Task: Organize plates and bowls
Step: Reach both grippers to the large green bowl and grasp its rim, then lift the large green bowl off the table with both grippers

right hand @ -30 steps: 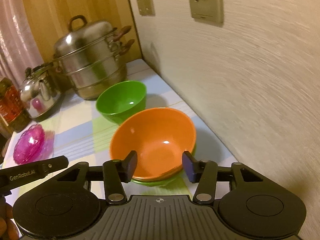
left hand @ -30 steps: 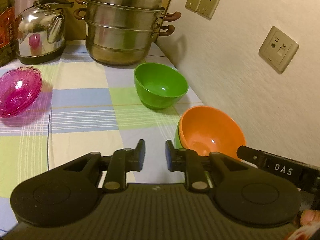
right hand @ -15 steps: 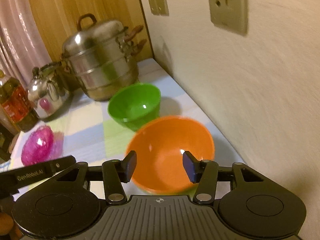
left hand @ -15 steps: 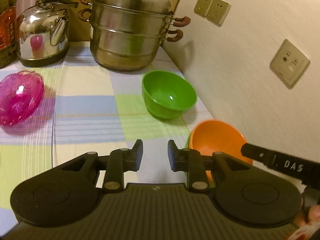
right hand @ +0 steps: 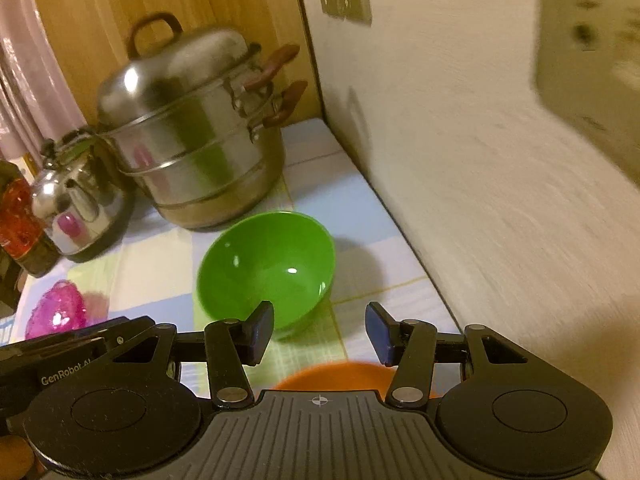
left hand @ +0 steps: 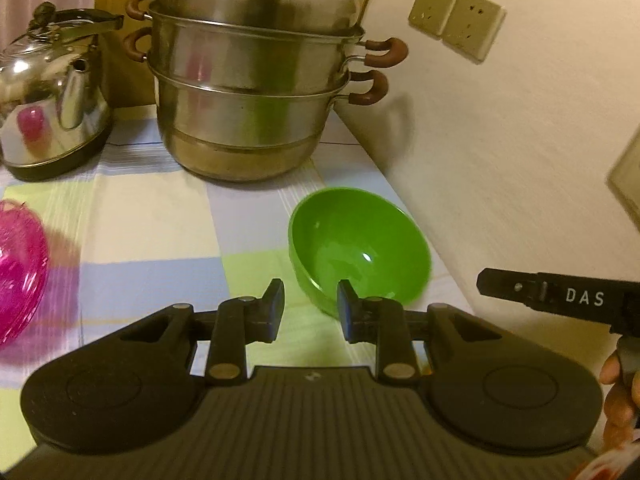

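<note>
A green bowl [left hand: 360, 244] stands upright on the checked tablecloth near the wall; it also shows in the right wrist view [right hand: 266, 268]. My left gripper [left hand: 310, 310] is open and empty, its right finger in front of the bowl's near rim. My right gripper [right hand: 320, 330] is open and empty, just short of the green bowl. An orange bowl [right hand: 332, 376] shows only as a rim below the right gripper's fingers. A pink glass bowl [left hand: 20, 264] sits at the left edge; it also shows in the right wrist view [right hand: 56, 310].
A large steel steamer pot [left hand: 256, 76] and a steel kettle [left hand: 52, 100] stand at the back of the table. A bottle [right hand: 20, 224] stands at the left. The wall [left hand: 500, 140] with sockets runs close along the table's right side.
Both grippers have moved forward toward the green bowl. The orange bowl has dropped out of the left view and mostly below the right gripper. Both grippers stay open.
</note>
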The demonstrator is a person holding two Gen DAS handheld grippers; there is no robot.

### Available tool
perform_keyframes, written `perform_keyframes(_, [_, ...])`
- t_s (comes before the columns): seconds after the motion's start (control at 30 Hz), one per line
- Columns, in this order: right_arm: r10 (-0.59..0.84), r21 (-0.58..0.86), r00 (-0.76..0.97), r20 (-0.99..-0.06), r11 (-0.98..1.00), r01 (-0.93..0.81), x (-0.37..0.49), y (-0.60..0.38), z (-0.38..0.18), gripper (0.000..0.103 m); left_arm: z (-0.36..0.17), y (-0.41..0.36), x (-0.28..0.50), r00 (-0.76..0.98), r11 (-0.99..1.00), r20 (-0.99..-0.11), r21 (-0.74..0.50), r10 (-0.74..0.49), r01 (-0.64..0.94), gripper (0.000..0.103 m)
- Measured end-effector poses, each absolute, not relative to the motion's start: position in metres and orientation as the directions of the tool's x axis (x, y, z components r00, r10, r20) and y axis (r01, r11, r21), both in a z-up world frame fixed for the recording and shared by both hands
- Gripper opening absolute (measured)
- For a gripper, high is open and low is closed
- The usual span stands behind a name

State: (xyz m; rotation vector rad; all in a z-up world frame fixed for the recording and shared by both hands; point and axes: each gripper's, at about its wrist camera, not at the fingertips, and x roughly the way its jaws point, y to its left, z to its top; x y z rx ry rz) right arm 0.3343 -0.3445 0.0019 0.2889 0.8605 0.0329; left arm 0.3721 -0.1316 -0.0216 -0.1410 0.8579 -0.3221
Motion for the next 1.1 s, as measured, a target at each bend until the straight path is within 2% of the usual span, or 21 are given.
perform_keyframes(0.17, [0.186, 0.286, 0.595, -0.782, 0.955, 0.077, 0.375, -0.347, -0.018, 0.051, -0.040, -0.139, 0.401, 0.589, 0.943, -0.736, -0.253, -0.334, 0.218, 0.025])
perform_keyframes(0.37, [0.185, 0.266, 0.537, -0.823, 0.961, 0.076, 0.412, -0.343, -0.042, 0.051, -0.069, -0.140, 0.432, 0.542, 0.932, -0.759, -0.319, -0.362, 0.176, 0.025])
perform_keyframes(0.77, [0.214, 0.293, 0.449, -0.868, 0.949, 0.114, 0.444, -0.345, -0.083, 0.051, -0.092, -0.146, 0.453, 0.509, 0.927, -0.776, -0.329, -0.373, 0.178, 0.024])
perform_keyframes(0.87, [0.214, 0.292, 0.433, -0.876, 0.949, 0.121, 0.448, -0.345, -0.088, 0.041, -0.094, -0.148, 0.456, 0.504, 0.928, -0.780, -0.324, -0.372, 0.183, 0.022])
perform_keyframes(1.03, [0.220, 0.296, 0.421, -0.880, 0.947, 0.124, 0.451, -0.345, -0.093, 0.016, -0.095, -0.152, 0.458, 0.500, 0.933, -0.787, -0.302, -0.361, 0.198, 0.015])
perform_keyframes(1.1, [0.227, 0.303, 0.424, -0.877, 0.945, 0.121, 0.451, -0.344, -0.093, 0.013, -0.095, -0.152, 0.458, 0.501, 0.933, -0.787, -0.301, -0.360, 0.198, 0.015])
